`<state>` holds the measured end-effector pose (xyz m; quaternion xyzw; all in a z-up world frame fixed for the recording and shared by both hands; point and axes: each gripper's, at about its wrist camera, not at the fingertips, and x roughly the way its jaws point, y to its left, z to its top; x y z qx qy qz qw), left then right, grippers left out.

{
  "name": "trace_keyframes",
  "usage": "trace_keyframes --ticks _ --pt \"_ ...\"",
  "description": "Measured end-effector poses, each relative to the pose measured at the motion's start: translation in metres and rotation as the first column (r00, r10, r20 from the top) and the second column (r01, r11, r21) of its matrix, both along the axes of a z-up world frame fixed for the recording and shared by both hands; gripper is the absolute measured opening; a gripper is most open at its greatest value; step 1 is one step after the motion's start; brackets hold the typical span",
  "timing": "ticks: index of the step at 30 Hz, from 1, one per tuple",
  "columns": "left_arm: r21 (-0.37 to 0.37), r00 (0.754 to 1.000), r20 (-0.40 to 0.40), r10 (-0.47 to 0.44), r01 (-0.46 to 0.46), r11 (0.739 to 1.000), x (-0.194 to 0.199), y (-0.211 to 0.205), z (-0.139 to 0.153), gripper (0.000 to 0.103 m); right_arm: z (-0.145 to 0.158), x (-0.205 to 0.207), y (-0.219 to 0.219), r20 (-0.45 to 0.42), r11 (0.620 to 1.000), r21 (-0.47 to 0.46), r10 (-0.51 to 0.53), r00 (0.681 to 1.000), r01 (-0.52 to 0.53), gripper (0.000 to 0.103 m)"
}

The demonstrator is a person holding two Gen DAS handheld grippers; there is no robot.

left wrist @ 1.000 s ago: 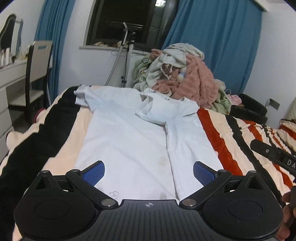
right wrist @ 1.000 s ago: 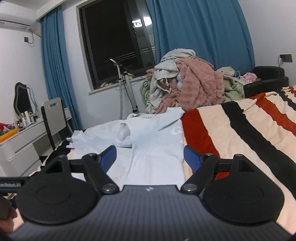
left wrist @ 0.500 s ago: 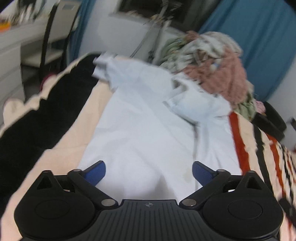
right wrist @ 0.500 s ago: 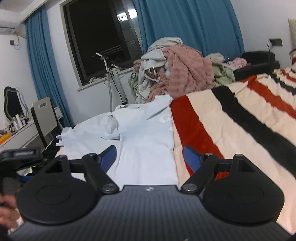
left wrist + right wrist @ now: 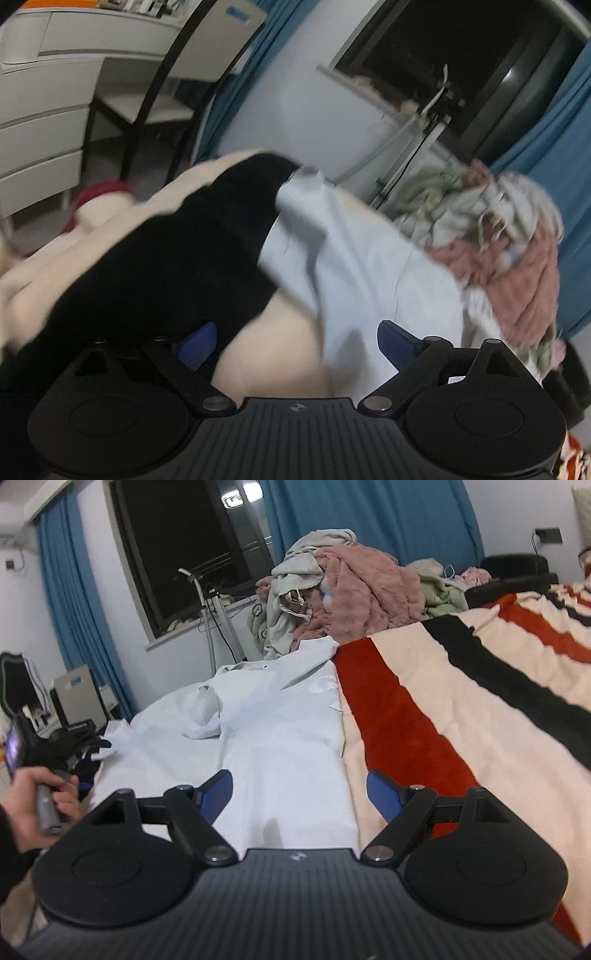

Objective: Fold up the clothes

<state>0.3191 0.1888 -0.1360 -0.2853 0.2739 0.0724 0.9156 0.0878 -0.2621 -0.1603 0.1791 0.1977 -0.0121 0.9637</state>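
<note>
The left claw (image 5: 295, 341), empty, is closing above the white shirt (image 5: 280, 738) on the striped blanket (image 5: 461, 716); the right claw (image 5: 299, 790) gapes wide, empty.

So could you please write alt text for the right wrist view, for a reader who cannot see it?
The right claw hangs open and empty over the near edge of a pale blue shirt spread on a striped blanket. At the left edge, a hand grips the other tool's handle. A heap of clothes sits beyond the shirt, before blue curtains and a dark window.
</note>
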Motion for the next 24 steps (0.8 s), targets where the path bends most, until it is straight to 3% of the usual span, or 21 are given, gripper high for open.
trace_keyframes --ticks 5,8,9,11,12,14,15,19,21,24 --pt "0.04 0.996 0.088 -0.001 -0.003 0.999 0.053 -0.001 -0.003 0.094 -0.01 0.017 0.006 -0.007 1.0 0.0 0.02 1.0 -0.02 0.081" --pt "0.088 0.995 0.099 0.001 -0.01 0.996 0.086 -0.001 -0.006 0.074 -0.015 0.025 0.011 0.0 0.999 -0.027 0.03 1.0 -0.03 0.081" --pt "0.085 0.994 0.11 0.002 -0.011 0.996 0.092 -0.002 -0.006 0.064 -0.017 0.026 0.011 0.005 0.999 -0.034 0.026 1.0 -0.026 0.081" --pt "0.074 0.996 0.092 -0.014 0.007 0.997 0.105 -0.001 -0.01 0.035 -0.02 0.031 0.011 -0.002 0.999 -0.028 0.022 1.0 -0.022 0.081" --pt "0.089 0.998 0.064 -0.023 0.017 0.996 0.112 -0.004 -0.012 0.008 -0.021 0.033 0.011 -0.007 1.0 -0.022 0.02 1.0 -0.02 0.081" --pt "0.168 0.999 0.03 -0.033 0.028 0.985 0.122 -0.016 -0.007 0.005 -0.024 0.036 0.01 -0.016 1.0 -0.007 0.013 1.0 -0.013 0.081" --pt "0.212 0.998 0.042 -0.042 0.032 0.977 0.122 -0.023 -0.001 0.005 -0.024 0.037 0.009 -0.021 1.0 0.001 0.009 1.0 -0.009 0.081" --pt "0.261 0.987 0.137 -0.082 0.044 0.964 0.113 -0.058 0.043 0.005 -0.02 0.033 0.004 -0.012 0.999 0.044 -0.007 1.0 0.008 0.081" --pt "0.347 0.98 0.15 -0.13 0.071 0.935 0.109 -0.092 0.069 0.005 -0.017 0.029 0.0 -0.009 0.997 0.077 -0.015 1.0 0.015 0.081" --pt "0.493 0.958 0.151 -0.242 0.139 0.859 0.102 -0.158 0.102 0.004 -0.012 0.021 -0.007 -0.009 0.992 0.119 -0.027 1.0 0.027 0.081"
